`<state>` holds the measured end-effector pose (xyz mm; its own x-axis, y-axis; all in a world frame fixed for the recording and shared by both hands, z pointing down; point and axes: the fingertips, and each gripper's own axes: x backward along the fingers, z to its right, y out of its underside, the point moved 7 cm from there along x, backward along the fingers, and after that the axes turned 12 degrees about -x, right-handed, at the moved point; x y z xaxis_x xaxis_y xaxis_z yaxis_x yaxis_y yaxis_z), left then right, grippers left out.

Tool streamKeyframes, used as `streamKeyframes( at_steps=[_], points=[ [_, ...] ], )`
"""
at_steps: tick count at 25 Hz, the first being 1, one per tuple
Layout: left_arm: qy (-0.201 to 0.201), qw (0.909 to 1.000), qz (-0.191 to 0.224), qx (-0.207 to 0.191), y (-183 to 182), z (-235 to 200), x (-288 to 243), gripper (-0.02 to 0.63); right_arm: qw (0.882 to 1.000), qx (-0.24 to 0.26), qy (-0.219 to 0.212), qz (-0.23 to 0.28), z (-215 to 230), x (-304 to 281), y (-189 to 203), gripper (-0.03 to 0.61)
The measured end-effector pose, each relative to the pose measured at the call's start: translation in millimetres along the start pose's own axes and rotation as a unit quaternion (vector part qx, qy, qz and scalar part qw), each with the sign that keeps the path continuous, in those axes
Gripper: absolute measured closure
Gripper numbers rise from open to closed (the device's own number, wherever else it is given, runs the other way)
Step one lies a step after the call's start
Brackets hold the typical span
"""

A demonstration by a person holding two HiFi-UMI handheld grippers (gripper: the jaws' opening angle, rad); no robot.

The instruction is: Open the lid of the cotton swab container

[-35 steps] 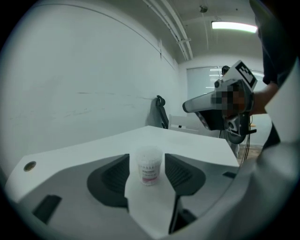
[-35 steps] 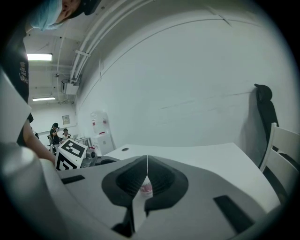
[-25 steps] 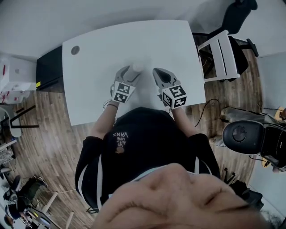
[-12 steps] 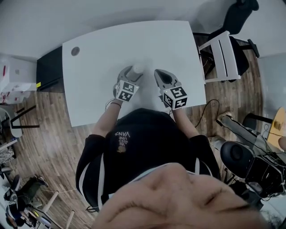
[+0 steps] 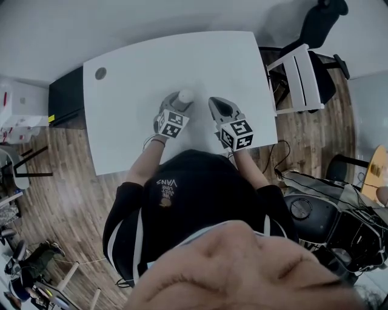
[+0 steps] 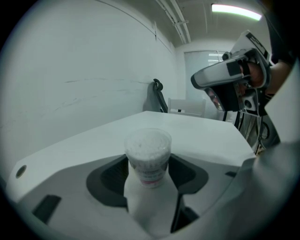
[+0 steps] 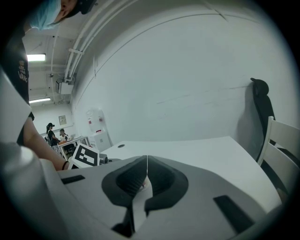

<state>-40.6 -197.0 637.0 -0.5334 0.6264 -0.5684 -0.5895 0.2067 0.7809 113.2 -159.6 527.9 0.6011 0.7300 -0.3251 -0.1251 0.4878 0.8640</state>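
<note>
The cotton swab container [image 6: 147, 154] is a small clear cylinder full of white swab tips, with a label on its side. It stands upright on the white table [image 5: 139, 72], also seen from above as the container [image 5: 185, 95]. My left gripper [image 6: 147, 176] is shut on its lower body, one pad on each side. In the head view the left gripper [image 5: 177, 103] reaches it from the near side. My right gripper [image 5: 213, 103] hovers just right of the container, apart from it, jaws shut [image 7: 146, 161]. A thin pale sliver shows low in their gap; I cannot tell what it is.
A white chair [image 5: 303, 66] stands at the table's right edge, with a black office chair [image 5: 324, 18] behind it. The table top has a round cable hole [image 5: 100, 73] at the far left. A black cabinet [image 5: 63, 94] sits left of the table.
Both grippers stay almost where they were, the left one still on the container. On the floor at the right, dark equipment has shifted.
</note>
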Motion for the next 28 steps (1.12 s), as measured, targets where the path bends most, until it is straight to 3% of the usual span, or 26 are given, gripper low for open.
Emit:
streamKeyframes(
  at_steps=[14,28],
  points=[
    [0.005,0.9999,0.009,0.008,-11,-4,7,0.348,1.0,0.006,-0.015,0.008,-1,1,-9,0.565],
    [0.01,0.9981,0.059,-0.015,-61,-14,52,0.35,0.998,0.031,-0.05,0.034,-26,8,-36,0.565]
  ],
)
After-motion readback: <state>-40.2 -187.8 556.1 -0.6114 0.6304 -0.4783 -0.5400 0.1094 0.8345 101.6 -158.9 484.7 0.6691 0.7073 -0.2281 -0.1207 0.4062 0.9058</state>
